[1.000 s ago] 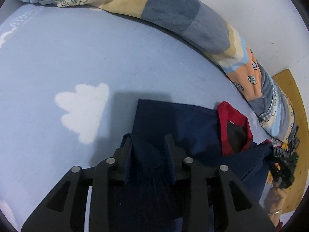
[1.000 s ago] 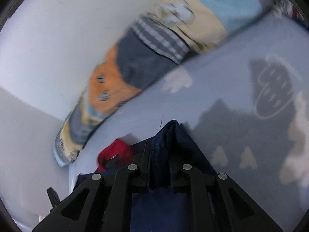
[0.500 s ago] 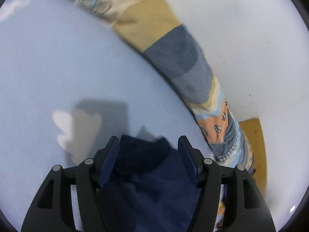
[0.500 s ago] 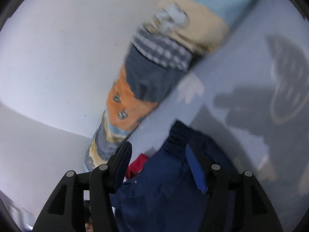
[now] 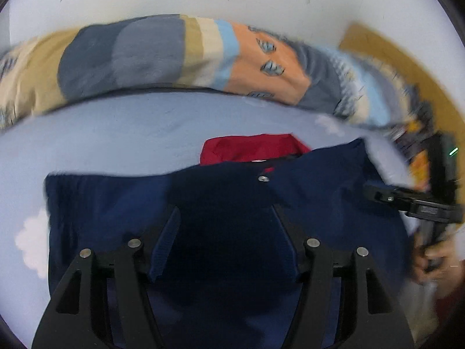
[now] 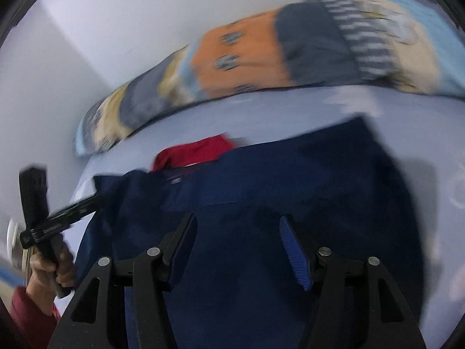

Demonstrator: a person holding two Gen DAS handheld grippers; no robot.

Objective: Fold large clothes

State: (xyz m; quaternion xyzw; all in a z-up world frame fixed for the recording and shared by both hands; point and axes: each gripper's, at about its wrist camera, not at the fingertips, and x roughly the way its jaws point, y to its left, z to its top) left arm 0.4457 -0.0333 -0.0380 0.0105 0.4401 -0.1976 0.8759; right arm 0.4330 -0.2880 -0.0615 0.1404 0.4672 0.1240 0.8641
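While both grippers' fingers [image 5: 165, 241] [image 6: 293, 250] stand spread, gripping nothing | navy cloth garment [image 5: 319, 192] on pale-blue bed [image 5: 116, 133]: soft, limp | you pinch hem corners.

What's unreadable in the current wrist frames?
- Left wrist: the near edge of the navy garment is hidden behind the open left gripper and cut by the frame bottom.
- Left wrist: most of the red garment lies under the navy one.
- Right wrist: motion blur smears the patchwork quilt; the open right gripper hides the cloth behind it.
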